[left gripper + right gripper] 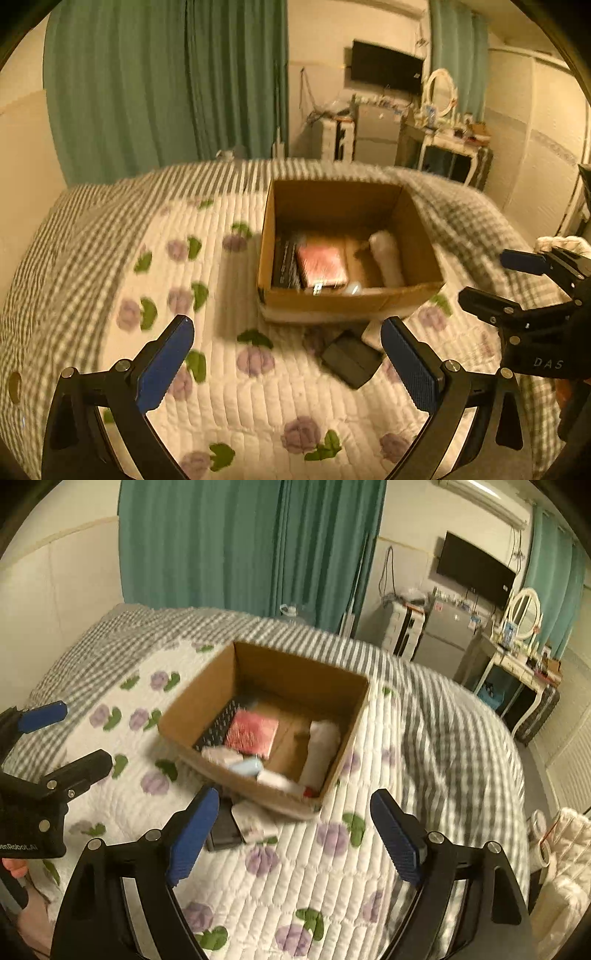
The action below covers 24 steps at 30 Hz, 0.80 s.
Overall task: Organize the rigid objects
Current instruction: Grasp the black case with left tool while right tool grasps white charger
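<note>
An open cardboard box [369,301] sits on the quilted bed; it also shows in the right wrist view [207,686]. Inside lie a red book [321,264], a black item [284,266] and a white roll [386,256]. A black box [351,358] and a small white box [251,821] lie on the quilt just in front of the cardboard box. My left gripper [286,365] is open and empty above the quilt, near the black box. My right gripper [295,836] is open and empty, in front of the cardboard box's near corner.
The floral quilt [258,402] covers the bed, with a grey checked blanket [443,716] beyond. Green curtains, a wall TV, a fridge and a dressing table with mirror [521,642] stand behind. White bedding [569,849] lies at the right.
</note>
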{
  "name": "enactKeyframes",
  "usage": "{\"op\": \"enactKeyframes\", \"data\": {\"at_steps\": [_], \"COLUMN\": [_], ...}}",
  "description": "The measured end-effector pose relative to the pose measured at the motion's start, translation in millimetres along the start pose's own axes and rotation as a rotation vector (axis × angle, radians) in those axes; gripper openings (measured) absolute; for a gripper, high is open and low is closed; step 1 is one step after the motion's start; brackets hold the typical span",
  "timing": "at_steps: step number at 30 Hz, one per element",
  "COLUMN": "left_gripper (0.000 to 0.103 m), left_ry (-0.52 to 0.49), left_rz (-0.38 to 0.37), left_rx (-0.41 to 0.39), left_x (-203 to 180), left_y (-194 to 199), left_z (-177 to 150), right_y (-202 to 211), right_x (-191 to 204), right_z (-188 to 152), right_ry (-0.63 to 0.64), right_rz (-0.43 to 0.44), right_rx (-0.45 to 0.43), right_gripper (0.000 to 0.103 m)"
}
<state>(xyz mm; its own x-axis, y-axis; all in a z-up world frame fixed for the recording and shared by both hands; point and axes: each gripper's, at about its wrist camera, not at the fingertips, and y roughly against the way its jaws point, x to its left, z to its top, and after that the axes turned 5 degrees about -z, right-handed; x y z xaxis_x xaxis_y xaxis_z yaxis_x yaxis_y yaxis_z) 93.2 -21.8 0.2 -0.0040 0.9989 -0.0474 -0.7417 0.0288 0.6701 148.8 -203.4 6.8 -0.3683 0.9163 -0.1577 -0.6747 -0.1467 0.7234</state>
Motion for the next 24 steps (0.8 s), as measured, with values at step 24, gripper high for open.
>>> {"op": "enactKeyframes", "data": {"at_steps": [24], "left_gripper": [0.103], "left_ry": [0.061], "left_rz": [0.070], "left_rx": [0.221], "left_x": [12.1], "left_y": [-94.6], "left_z": [-48.1], "right_y": [-134.1], "right_x": [47.8], "right_z": [-51.7], "right_ry": [0.183], "right_rz": [0.066], "right_rx": [0.130], "right_gripper": [0.060]}}
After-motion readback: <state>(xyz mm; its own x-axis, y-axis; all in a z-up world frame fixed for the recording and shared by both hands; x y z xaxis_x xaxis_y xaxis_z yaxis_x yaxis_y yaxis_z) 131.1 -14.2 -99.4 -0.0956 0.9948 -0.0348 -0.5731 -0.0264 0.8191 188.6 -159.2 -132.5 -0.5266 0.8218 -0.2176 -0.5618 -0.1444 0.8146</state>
